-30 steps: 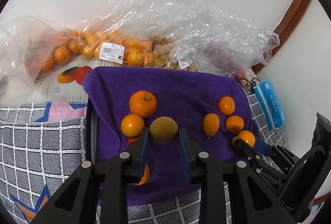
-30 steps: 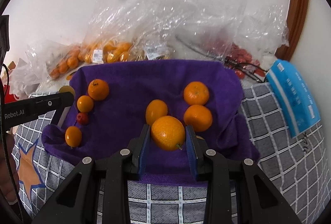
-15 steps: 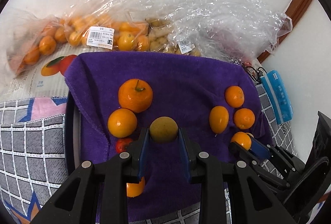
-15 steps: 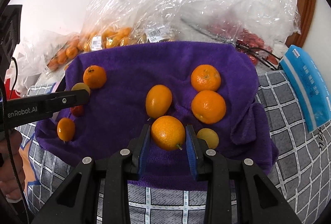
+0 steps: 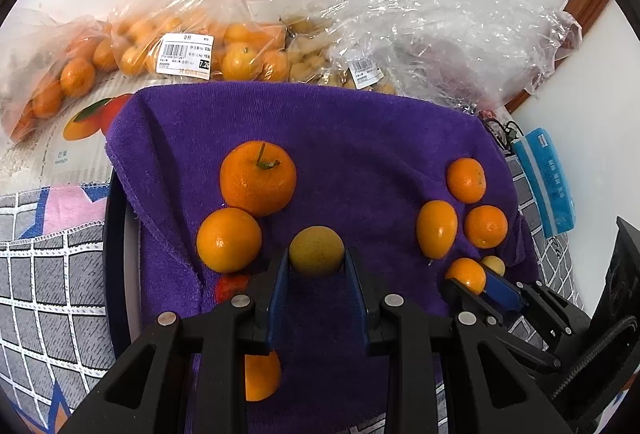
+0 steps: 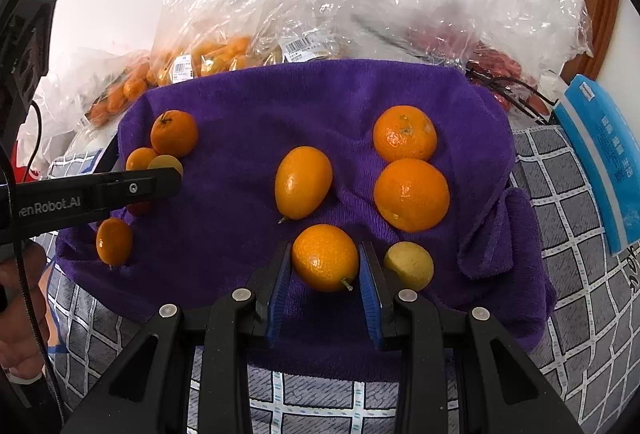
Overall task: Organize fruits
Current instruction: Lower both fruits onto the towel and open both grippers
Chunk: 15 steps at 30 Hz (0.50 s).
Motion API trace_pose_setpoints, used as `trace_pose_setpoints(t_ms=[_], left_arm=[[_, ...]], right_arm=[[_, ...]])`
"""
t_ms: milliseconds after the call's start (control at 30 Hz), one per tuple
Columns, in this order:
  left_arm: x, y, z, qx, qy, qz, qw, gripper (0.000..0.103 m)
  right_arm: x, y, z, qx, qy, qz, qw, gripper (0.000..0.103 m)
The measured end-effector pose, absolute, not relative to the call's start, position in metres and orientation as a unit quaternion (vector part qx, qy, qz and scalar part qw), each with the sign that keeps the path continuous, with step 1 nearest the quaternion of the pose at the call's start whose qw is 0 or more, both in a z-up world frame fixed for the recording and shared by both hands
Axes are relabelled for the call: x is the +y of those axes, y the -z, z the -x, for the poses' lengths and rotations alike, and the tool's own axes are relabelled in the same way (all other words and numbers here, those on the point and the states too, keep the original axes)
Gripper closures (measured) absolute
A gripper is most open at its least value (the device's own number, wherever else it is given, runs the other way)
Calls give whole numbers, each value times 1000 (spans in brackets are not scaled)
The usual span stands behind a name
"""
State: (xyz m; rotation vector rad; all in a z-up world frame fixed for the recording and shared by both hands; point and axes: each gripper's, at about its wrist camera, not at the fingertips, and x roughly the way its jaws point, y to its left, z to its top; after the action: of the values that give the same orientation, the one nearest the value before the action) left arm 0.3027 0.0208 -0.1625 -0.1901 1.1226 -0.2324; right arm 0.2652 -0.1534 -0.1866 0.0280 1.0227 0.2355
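Left tongs [image 5: 317, 266]: closed on a dull yellow-green round fruit [image 5: 316, 251], held between the blue pads [image 5: 277, 298] above the purple towel [image 5: 360, 137]. Whether the fruit touches the towel cannot be told.

Right tongs [image 6: 325, 266]: closed on a small orange citrus [image 6: 325, 257] with a short stem at its near right side, likewise over the towel's near edge.

Left group on the towel, left wrist view: a stemmed mandarin [image 5: 258, 177] at the far side, a smaller orange [image 5: 229, 240] touching it on the near left, a small red fruit [image 5: 230, 286] partly hidden behind the left tongs, and another orange [image 5: 260, 378] nearer still, partly covered by the tongs' body.

Right group, right wrist view: an oval kumquat [image 6: 303, 182] just beyond the held citrus, two mandarins [image 6: 405, 133] [image 6: 411, 194] to its right, one touching the other, and a pale yellow fruit [image 6: 409, 265] just beside the right tongs' right finger.

Surroundings: the towel lies over a grey checked cloth [image 6: 580, 274]. Clear plastic bags [image 5: 360, 1] stand at the far side, several holding oranges [image 5: 240, 57] with price labels. A blue packet [image 6: 604, 149] lies at the right, apart from the towel.
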Motion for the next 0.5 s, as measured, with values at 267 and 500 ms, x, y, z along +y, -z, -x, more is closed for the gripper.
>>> trace_pose_setpoints(t_ms=[267, 500], left_arm=[[20, 169, -306, 539, 106, 92, 831, 76], [15, 173, -311, 540, 108, 95, 829, 76]], right_arm=[[-154, 186, -263, 484, -116, -9, 867, 70], [-154, 188, -265, 485, -120, -11, 866, 70]])
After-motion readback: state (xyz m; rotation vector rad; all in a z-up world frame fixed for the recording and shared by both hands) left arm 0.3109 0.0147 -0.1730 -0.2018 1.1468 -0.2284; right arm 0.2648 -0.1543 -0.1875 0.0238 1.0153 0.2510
